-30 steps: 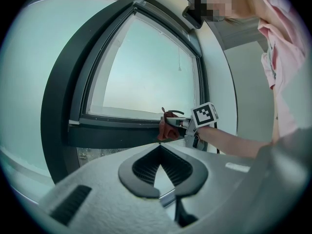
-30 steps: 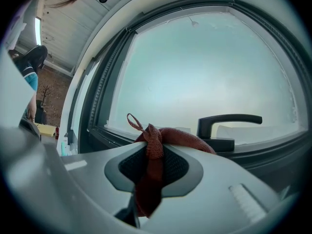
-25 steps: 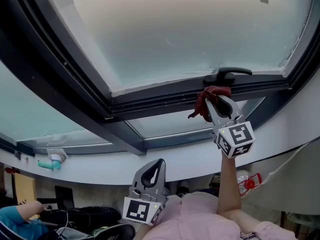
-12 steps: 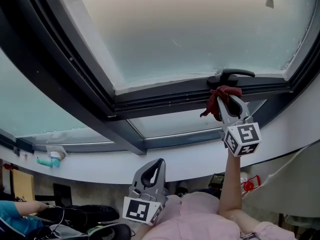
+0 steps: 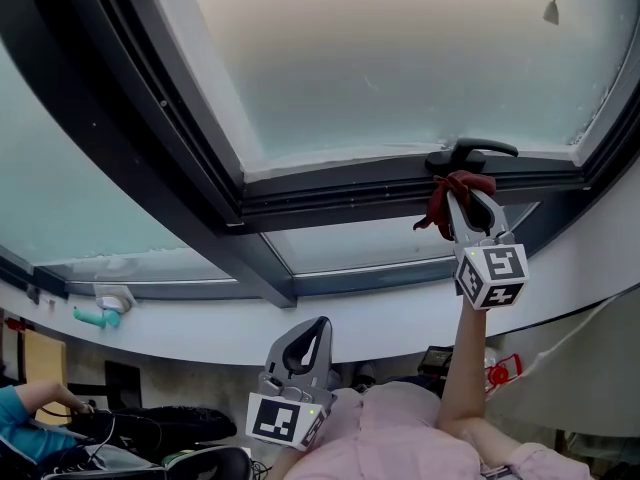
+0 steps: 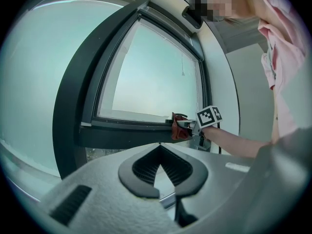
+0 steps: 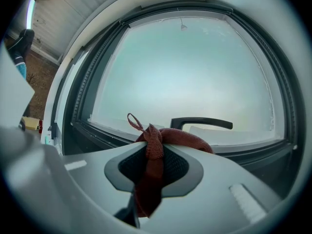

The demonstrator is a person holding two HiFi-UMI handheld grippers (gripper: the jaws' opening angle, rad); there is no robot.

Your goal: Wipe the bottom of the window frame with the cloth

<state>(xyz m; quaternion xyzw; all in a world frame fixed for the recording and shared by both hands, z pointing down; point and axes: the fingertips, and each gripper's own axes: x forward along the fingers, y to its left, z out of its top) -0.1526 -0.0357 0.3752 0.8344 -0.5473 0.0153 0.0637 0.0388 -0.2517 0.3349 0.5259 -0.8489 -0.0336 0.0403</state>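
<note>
Right gripper (image 5: pixel 462 200) is clamped on the red cloth (image 5: pixel 455 186), which is wadded at the jaw tips with a tail hanging down between the jaws. The cloth sits against the bottom rail of the window frame (image 5: pixel 340 193), just under the black handle (image 5: pixel 475 150), and looks to be touching the rail. Left gripper (image 5: pixel 315 328) has its jaws pressed together with nothing between them. It is held low by the person's chest, well apart from the window.

Step in hand, as I judge it, is the wiping stroke along the bottom rail.
- Rail: it runs a long way left of the cloth. Drag along its length in one line, following the grooves, not across them.
- Gripper: only a small wad pokes past the jaws, so tilt the gripper to make the cloth lead. Otherwise the hard tips may scrape the frame.
- Handle: stay below it. The cloth's loose loop could snag there.
- Cloth: hold the clamp firm and press lightly. Too much push may drag the wad out of the jaws.

Counts:
- one window frame being wiped
- two grippers
- one handle
- one cloth
- one small cord pull (image 5: pixel 551 10) hanging in front of the glass
</note>
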